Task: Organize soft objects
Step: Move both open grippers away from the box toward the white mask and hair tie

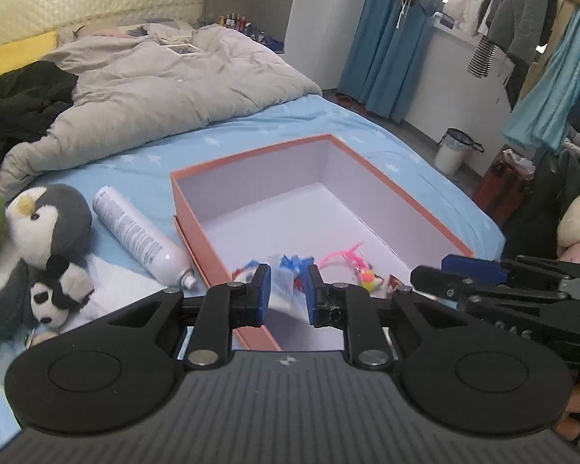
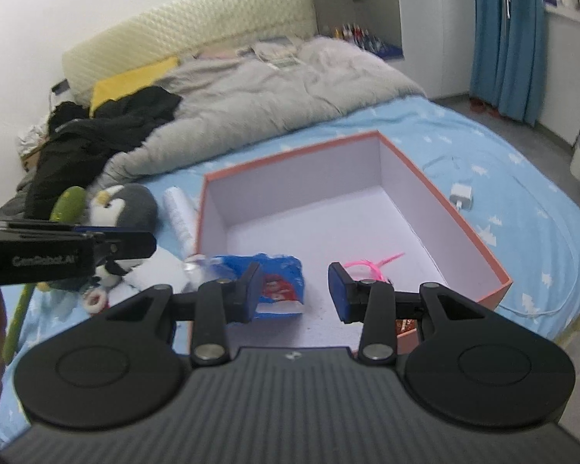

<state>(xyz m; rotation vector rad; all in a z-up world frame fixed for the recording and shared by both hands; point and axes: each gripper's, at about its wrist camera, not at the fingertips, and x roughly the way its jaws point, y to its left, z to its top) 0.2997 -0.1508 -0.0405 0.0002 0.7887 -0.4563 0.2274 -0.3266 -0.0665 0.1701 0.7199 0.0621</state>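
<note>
An open orange box (image 1: 413, 197) with a white inside lies on the blue bed sheet; it also shows in the right wrist view (image 2: 437, 193). A blue snack bag (image 2: 278, 282) and a pink feather toy (image 1: 352, 257) lie in its near end. My left gripper (image 1: 289, 294) hangs over the near edge of the box, jaws apart with the bag (image 1: 286, 290) seen between them. My right gripper (image 2: 294, 290) is open and empty above the box floor. A penguin plush (image 1: 46, 220) and a small panda plush (image 1: 58, 294) lie left of the box.
A white spray can (image 1: 143, 236) lies between the plush toys and the box. A green plush (image 2: 67, 205) sits by the penguin. A grey duvet (image 1: 166, 85) and black clothes (image 2: 108, 131) cover the far bed. A white charger (image 2: 462, 197) lies right of the box.
</note>
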